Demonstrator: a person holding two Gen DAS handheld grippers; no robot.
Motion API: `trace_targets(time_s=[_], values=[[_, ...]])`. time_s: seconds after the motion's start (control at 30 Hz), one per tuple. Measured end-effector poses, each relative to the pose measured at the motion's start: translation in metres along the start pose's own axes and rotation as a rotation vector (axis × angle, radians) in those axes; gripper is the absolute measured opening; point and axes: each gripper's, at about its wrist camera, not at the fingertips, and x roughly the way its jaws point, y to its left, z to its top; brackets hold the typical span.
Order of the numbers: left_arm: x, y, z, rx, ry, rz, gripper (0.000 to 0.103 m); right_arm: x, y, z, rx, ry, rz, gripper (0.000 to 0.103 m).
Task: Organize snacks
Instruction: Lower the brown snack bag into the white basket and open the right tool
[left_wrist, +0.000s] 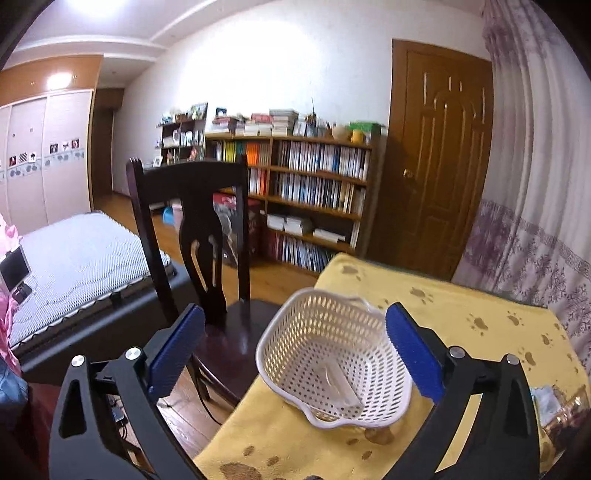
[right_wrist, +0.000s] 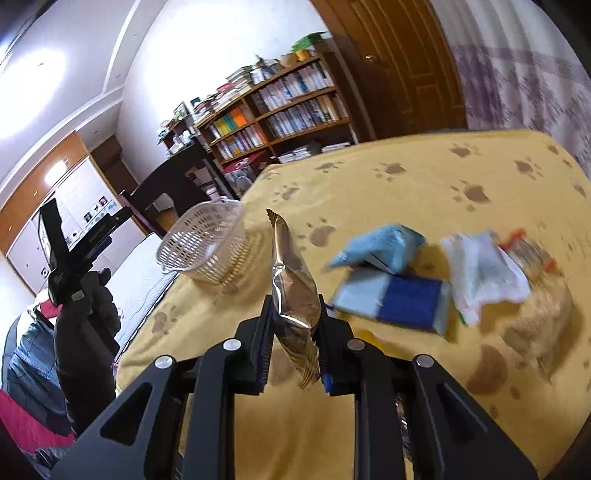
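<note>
Yellow paw-print tablecloth (right_wrist: 406, 177) covers the table, bookshelf (left_wrist: 295, 192) and wooden door (left_wrist: 439, 155) behind. Right gripper (right_wrist: 295, 317) is clamped on a silver foil snack packet (right_wrist: 293, 291); left gripper (left_wrist: 295, 350) spread wide around the white perforated basket (left_wrist: 332, 362) at the table's corner.

Right tongs (right_wrist: 295, 325) clamped on silver snack pkt (right_wrist: 293, 280), above yellow cloth (right_wrist: 406, 177), near white basket (right_wrist: 201, 242).
</note>
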Motion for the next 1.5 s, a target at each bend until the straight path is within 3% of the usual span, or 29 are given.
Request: trace_targets(time_s=[0.23, 0.4, 0.57, 0.87, 1.5], values=[[-0.012, 0.014, 0.008, -0.054, -0.017, -0.019, 0.1, 0.045, 0.063, 0.039, -0.108, 0.033, 0.041, 0.02], [-0.011, 0.02, 0.009, -0.067, -0.02, -0.004, 0.1, 0.09, 0.103, 0.063, -0.129, 0.077, 0.072, 0.02], [-0.011, 0.013, 0.007, -0.057, -0.009, -0.038, 0.1, 0.132, 0.127, 0.08, -0.107, 0.125, 0.087, 0.02], [-0.021, -0.003, 0.007, 0.012, -0.056, -0.02, 0.1, 0.171, 0.153, 0.099, -0.128, 0.141, 0.056, 0.02], [-0.025, 0.006, 0.012, -0.032, -0.077, -0.012, 0.1, 0.199, 0.172, 0.103, -0.13, 0.147, 0.057, 0.022]])
